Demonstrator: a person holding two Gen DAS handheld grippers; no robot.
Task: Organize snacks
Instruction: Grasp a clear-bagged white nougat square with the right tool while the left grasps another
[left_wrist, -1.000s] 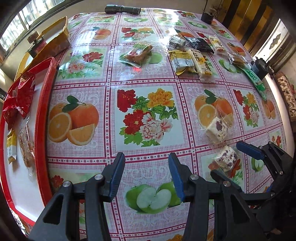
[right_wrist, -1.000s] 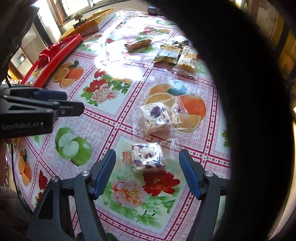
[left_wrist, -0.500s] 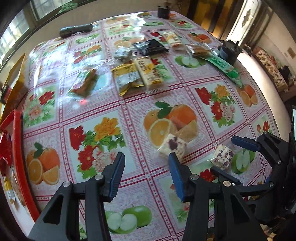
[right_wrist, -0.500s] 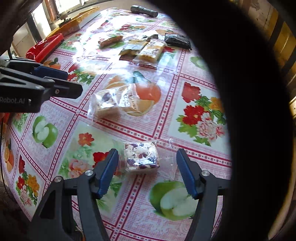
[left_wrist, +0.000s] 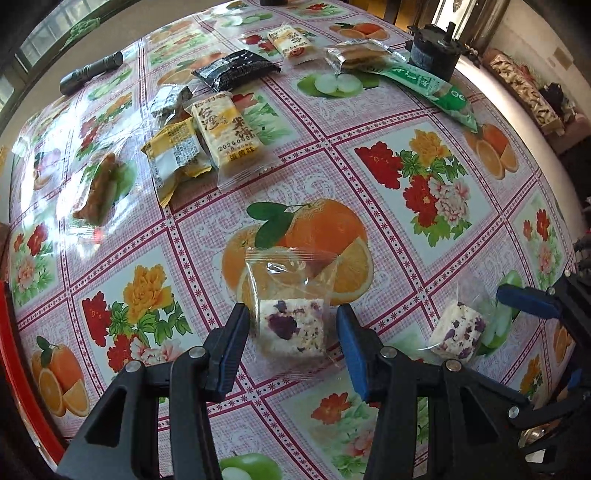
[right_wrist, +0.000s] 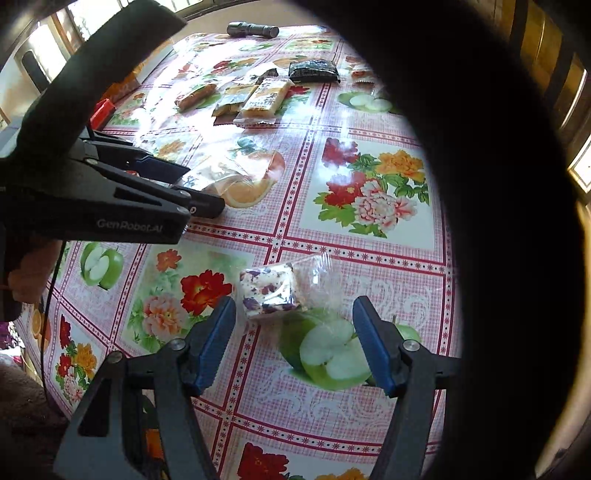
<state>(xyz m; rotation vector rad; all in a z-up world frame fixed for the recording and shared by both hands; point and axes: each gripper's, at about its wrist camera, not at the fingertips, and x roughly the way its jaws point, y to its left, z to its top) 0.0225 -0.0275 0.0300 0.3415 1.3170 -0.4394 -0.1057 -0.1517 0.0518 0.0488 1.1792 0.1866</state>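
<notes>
Grasp step: both fingers sets apart, left gripper (left_wrist: 291, 332) and right gripper (right_wrist: 293, 332) each straddling a nougat packet (left_wrist: 291, 328); next, close.

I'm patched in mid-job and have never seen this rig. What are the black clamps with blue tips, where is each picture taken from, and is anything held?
They are two hand-held grippers, each with a fisheye camera looking along its jaws. In the left view, the left gripper stands open around a clear-wrapped nougat square. In the right view, the right gripper stands open at a second nougat square. Nothing is held. More snack packets and a flashlight lie on the flowered tablecloth.
</notes>
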